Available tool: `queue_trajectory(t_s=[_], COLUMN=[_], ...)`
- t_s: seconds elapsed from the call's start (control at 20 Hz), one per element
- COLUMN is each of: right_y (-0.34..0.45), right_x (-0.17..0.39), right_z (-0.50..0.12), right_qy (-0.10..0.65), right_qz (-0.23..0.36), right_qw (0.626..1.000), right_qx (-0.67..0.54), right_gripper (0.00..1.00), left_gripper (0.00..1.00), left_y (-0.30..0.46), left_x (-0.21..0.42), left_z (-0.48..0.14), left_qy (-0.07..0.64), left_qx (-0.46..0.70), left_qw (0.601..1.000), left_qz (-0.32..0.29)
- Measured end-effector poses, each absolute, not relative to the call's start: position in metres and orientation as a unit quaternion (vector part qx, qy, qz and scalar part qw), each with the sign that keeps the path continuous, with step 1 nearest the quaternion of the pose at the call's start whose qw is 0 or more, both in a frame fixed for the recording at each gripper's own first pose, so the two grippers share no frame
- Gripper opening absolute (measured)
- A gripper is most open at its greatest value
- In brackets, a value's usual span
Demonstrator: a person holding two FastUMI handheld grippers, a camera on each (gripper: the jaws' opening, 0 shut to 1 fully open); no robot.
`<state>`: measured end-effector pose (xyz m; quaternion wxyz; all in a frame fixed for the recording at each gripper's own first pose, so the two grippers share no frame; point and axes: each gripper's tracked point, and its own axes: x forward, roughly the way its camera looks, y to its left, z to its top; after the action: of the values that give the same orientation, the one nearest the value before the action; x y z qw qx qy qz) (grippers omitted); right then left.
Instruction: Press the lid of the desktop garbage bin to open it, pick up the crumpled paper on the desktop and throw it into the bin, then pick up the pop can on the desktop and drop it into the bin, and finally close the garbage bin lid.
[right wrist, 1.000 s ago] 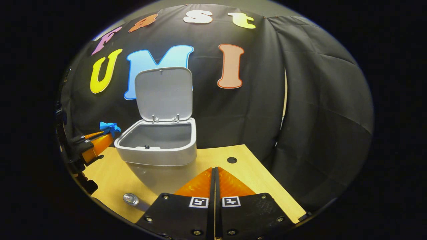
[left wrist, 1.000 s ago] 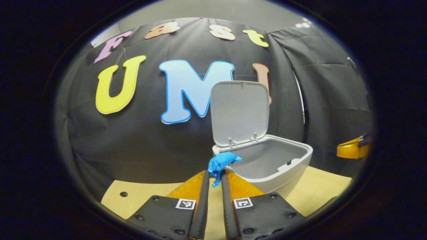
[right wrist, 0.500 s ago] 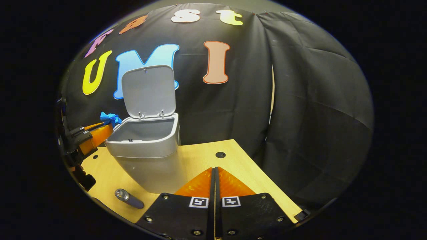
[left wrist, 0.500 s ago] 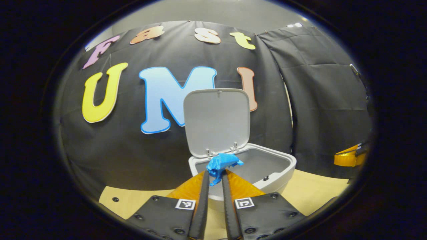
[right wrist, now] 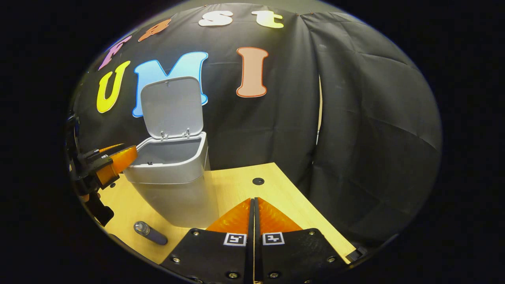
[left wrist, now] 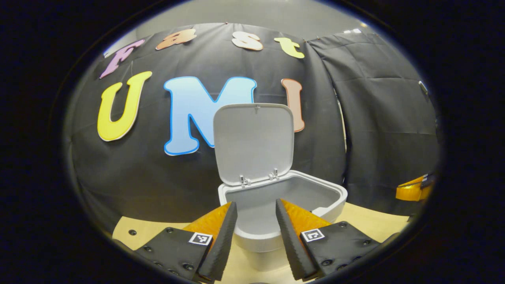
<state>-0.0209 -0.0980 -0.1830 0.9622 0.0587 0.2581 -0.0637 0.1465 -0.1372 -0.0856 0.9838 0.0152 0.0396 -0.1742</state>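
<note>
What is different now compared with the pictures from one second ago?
The left gripper moved over the bin, then opened and let go of the blue crumpled paper, now out of sight. The lid stays up, the right gripper stays shut, the can lies on the desktop.

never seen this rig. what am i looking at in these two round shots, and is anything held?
A person holds two handheld grippers, each with its own fisheye camera looking along its fingers. In the left gripper view, the left gripper is open and holds nothing, poised over the garbage bin with its lid raised. In the right gripper view, the right gripper is shut on nothing above the wooden desktop; the left gripper appears at the bin's far side. A pop can lies on the desktop.
</note>
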Motion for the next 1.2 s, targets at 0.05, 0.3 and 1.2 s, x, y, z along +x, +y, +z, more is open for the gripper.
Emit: queue_trajectory(t_s=[0.05, 0.3, 1.2], right_y=[-0.091, -0.049, 0.104], right_x=[-0.02, -0.014, -0.015], right_z=[-0.184, -0.187, -0.197], right_qy=[0.259, 0.263, 0.284], right_qz=[-0.055, -0.003, 0.162], right_qw=[0.963, 0.963, 0.943], right_qx=[0.058, 0.058, 0.053], right_gripper=[0.01, 0.01, 0.13], left_gripper=[0.67, 0.75, 0.75], left_y=[-0.13, -0.08, 0.1], left_x=[0.145, 0.139, 0.07], left_z=[-0.086, -0.082, -0.079], left_qy=[0.041, 0.043, 0.055], left_qx=[0.013, 0.006, -0.016], left_qw=[0.985, 0.991, 0.998], left_qz=[-0.168, -0.124, 0.03])
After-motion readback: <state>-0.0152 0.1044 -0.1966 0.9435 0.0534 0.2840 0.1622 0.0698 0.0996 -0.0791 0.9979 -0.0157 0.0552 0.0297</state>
